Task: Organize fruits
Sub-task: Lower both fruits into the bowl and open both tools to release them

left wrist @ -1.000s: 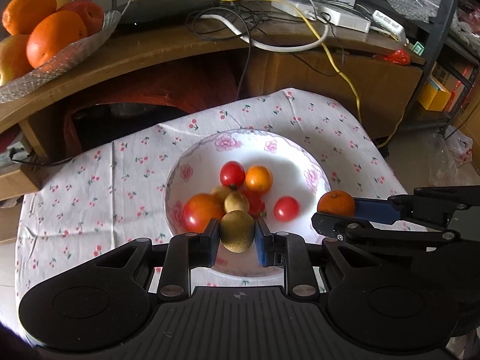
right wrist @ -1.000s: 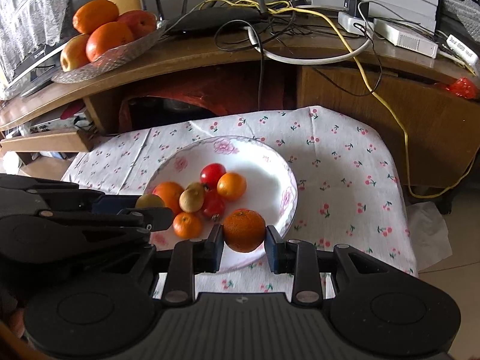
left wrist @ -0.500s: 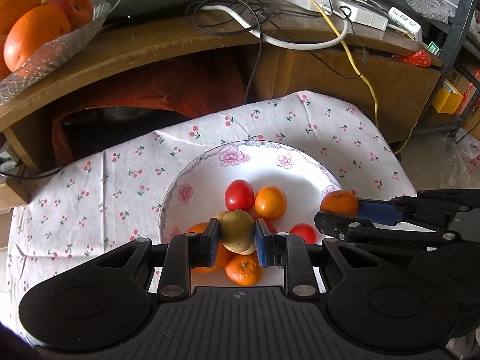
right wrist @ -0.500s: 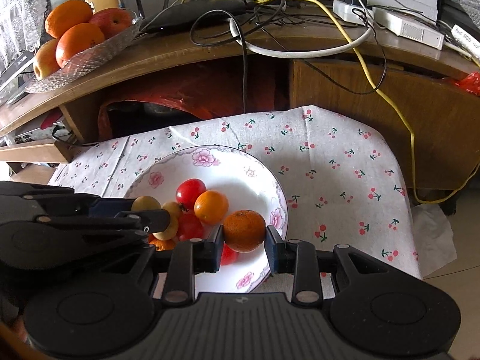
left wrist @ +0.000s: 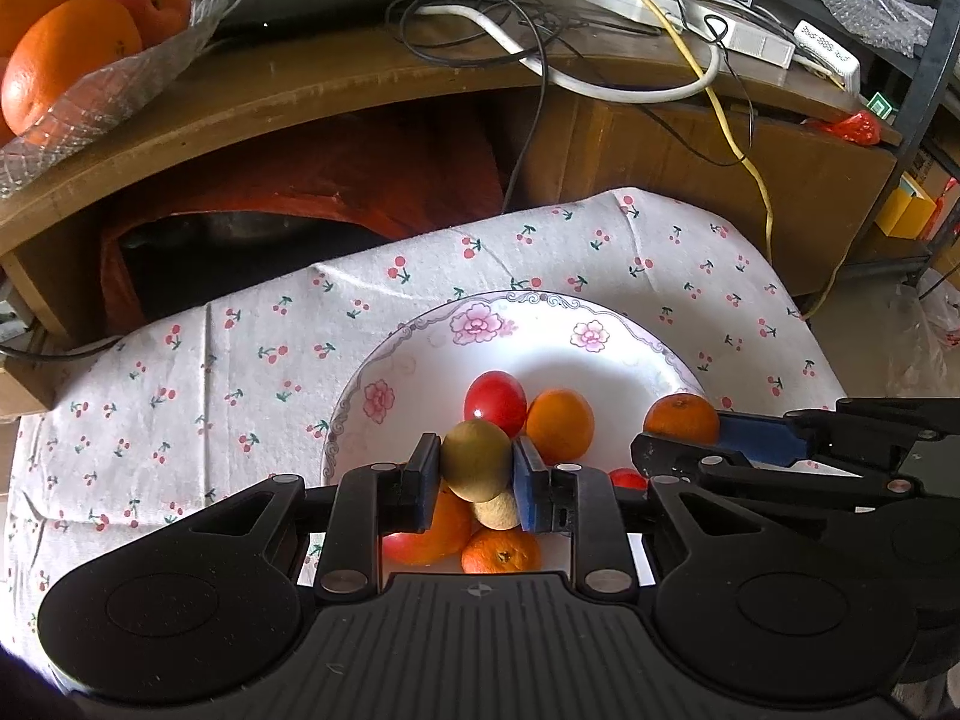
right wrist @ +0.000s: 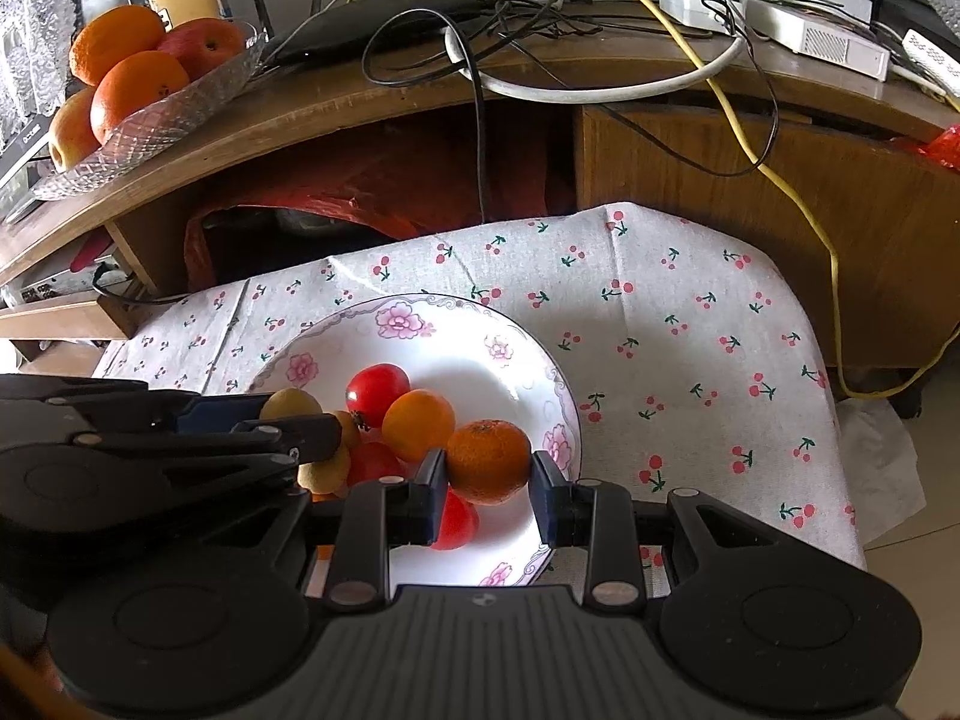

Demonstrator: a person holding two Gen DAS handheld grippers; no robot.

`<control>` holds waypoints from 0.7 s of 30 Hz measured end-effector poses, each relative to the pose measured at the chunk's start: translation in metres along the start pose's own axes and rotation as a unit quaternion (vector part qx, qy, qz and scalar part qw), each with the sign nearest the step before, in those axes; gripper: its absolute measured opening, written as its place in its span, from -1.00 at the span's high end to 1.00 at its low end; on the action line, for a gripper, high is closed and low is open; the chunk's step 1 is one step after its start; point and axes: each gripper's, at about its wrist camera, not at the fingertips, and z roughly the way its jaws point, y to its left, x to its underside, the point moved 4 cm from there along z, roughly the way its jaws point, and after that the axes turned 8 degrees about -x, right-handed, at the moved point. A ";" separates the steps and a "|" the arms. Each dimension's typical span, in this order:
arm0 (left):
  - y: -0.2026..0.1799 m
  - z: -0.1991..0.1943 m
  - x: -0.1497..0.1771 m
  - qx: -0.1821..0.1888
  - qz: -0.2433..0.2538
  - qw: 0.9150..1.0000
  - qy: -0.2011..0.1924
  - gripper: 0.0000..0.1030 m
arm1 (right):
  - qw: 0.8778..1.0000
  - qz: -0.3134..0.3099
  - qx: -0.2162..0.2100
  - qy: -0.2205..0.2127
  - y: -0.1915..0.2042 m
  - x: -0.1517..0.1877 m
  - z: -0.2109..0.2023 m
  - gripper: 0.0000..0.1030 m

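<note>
So I've got my left gripper [left wrist: 477,471] clamped on a kiwi [left wrist: 477,459] above the plate's [left wrist: 420,336] near-left fruit pile, and my right gripper [right wrist: 487,480] squeezing a mandarin [right wrist: 489,461] over the plate's right rim.

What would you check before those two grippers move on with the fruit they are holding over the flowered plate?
1. Left gripper grips the green-brown fruit on both sides: ok.
2. Right gripper grips the small orange on both sides: ok.
3. Both held fruits are lifted free of the pile in the plate: cannot tell; the green-brown one overlaps fruit below it.
4. The two grippers are apart from each other: ok, side by side without touching.
5. Room in the glass bowl on the shelf: cannot tell; it already holds large oranges and an apple.
</note>
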 end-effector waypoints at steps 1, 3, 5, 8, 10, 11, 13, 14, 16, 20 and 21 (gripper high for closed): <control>0.000 0.000 0.000 -0.001 0.001 1.000 0.000 0.36 | 1.000 0.001 0.000 0.000 -0.001 0.000 0.000 0.36; 0.000 0.001 -0.001 -0.001 0.000 1.000 0.000 0.35 | 1.000 0.003 0.000 0.000 -0.001 0.000 0.000 0.36; 0.001 0.001 -0.001 0.000 -0.003 1.000 0.000 0.34 | 1.000 0.004 0.001 0.001 -0.001 0.000 0.000 0.36; 0.001 0.001 -0.001 0.000 -0.003 1.000 0.000 0.33 | 1.000 0.003 0.001 0.001 0.000 0.000 0.000 0.35; 0.001 0.001 -0.001 0.000 -0.005 1.000 0.000 0.31 | 1.000 0.005 0.001 0.002 0.000 -0.001 -0.001 0.35; 0.001 0.001 -0.001 0.000 -0.005 1.000 0.000 0.31 | 1.000 0.006 0.001 0.003 -0.001 -0.001 -0.001 0.35; 0.002 0.000 -0.001 -0.002 -0.005 1.000 0.000 0.29 | 1.000 0.006 0.001 0.002 0.000 -0.001 -0.001 0.35; 0.002 -0.001 -0.001 -0.002 -0.006 1.000 -0.001 0.29 | 1.000 0.006 0.001 0.002 0.000 -0.001 -0.001 0.35; 0.003 -0.002 -0.001 -0.004 -0.006 1.000 -0.001 0.27 | 1.000 0.007 0.000 0.003 0.000 -0.001 -0.001 0.35; 0.006 -0.004 -0.001 -0.006 -0.006 1.000 -0.003 0.24 | 1.000 0.008 0.000 0.003 0.001 -0.002 -0.003 0.35; 0.006 -0.005 0.000 -0.007 -0.006 1.000 -0.003 0.21 | 1.000 0.008 0.000 0.003 0.002 -0.002 -0.004 0.35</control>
